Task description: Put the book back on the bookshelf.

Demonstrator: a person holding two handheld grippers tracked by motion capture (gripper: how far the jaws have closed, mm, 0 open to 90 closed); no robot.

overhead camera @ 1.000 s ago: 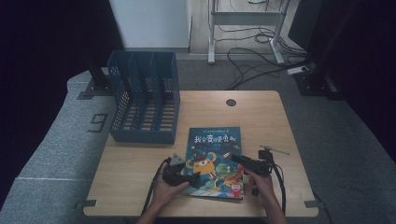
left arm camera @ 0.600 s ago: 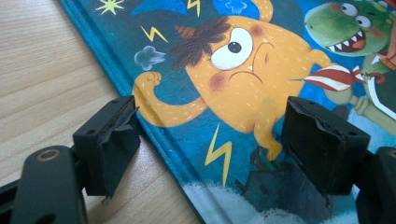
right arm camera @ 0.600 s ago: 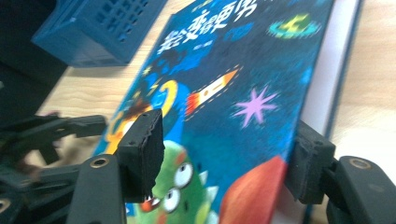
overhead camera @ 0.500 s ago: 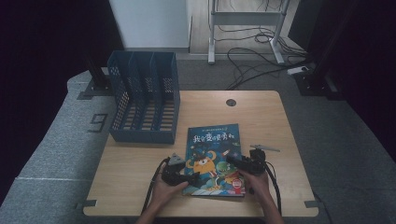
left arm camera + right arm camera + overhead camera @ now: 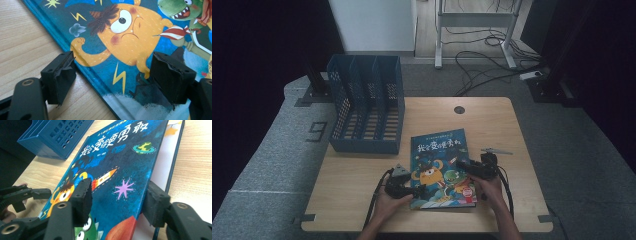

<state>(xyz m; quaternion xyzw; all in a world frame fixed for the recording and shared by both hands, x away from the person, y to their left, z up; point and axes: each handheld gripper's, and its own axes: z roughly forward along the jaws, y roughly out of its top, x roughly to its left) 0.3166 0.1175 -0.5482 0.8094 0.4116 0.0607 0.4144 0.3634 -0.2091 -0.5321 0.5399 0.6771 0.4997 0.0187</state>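
Left claw (image 5: 421, 190) and right claw (image 5: 460, 166) both spread wide.

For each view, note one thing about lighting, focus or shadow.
High view: dim, dark surroundings, the book soft in detail. Left gripper view: bright, the cover sharp, near jaws slightly soft. Right gripper view: the lifted cover casts a shadow on the table beside the blue file rack.

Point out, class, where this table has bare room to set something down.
Free: the table left of the picture book, and the far right stretch past the grommet hole. Crowded: the file rack corner and the book's near end, flanked by both tongs.
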